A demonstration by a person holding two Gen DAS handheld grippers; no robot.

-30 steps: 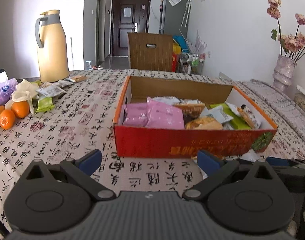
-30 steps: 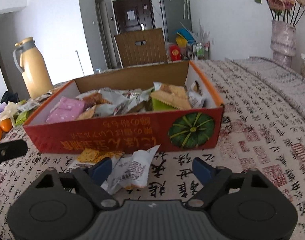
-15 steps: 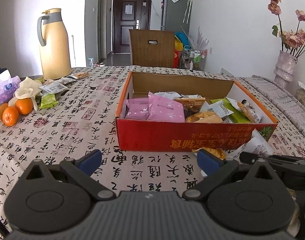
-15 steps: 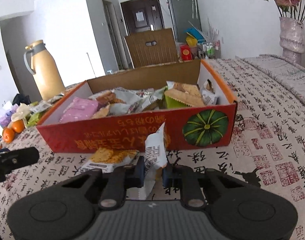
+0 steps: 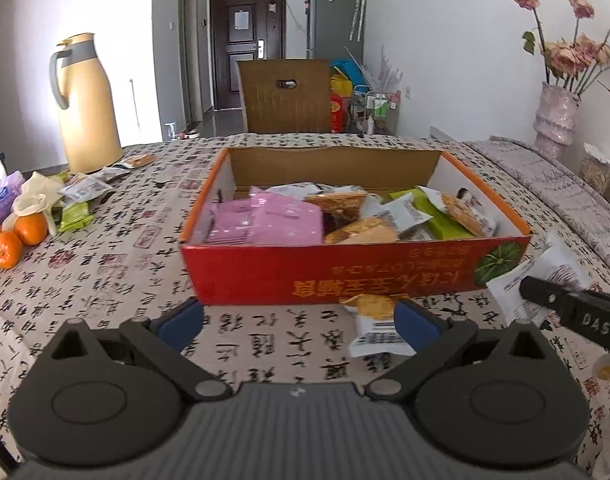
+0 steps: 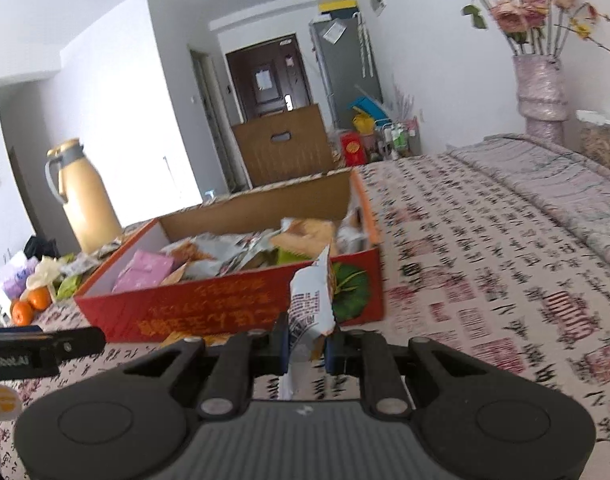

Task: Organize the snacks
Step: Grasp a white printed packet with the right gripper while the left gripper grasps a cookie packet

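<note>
R gripper [image 6: 307, 346] pinched tight on a white snack packet [image 6: 311, 304] – pads squeezing it, packet sticking up between them, clear of the table. L gripper [image 5: 299, 318] pointing down a bit, jaws wide apart – nothing between them.

Snack box [image 5: 345, 276] mid-table, thermos [image 5: 90, 106] & oranges [image 5: 19, 238] left, vase [image 5: 555, 118] right, chair [image 5: 285, 98] behind.
</note>
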